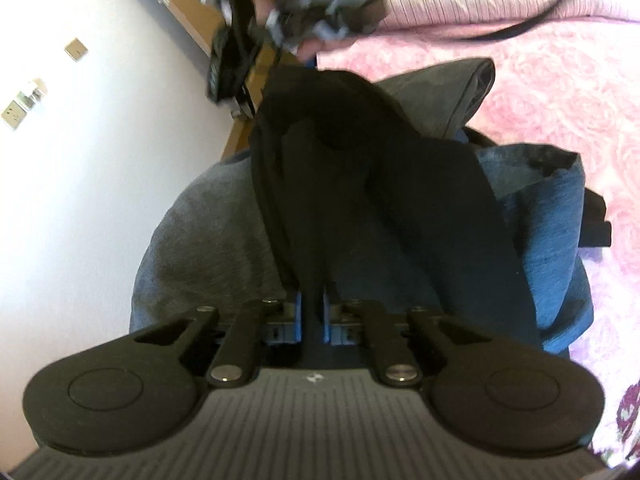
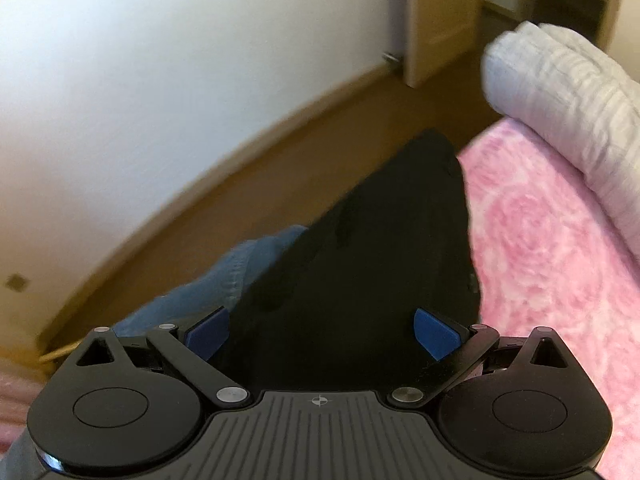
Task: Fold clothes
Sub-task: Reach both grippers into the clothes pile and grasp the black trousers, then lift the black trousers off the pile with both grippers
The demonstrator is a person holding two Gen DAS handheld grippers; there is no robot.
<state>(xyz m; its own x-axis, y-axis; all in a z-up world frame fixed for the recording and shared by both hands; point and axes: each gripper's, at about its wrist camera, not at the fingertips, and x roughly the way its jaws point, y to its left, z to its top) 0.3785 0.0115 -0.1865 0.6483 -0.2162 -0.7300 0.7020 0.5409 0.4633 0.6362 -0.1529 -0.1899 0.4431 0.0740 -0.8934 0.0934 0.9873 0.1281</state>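
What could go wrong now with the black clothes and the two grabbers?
1. The left gripper pinches only a thin fold of the black garment, so it might slip out.
2. The right gripper is open, with black cloth between its blue pads, so that side may sag.
3. The pile of grey garment and blue garment underneath could get dragged along the pink bedspread.

No words, numbers or brand names can be read in either view. Each gripper body carries only a small white crosshair mark [image 1: 311, 377] [image 2: 318, 401]; in the left view it is perhaps too blurred to be sure.
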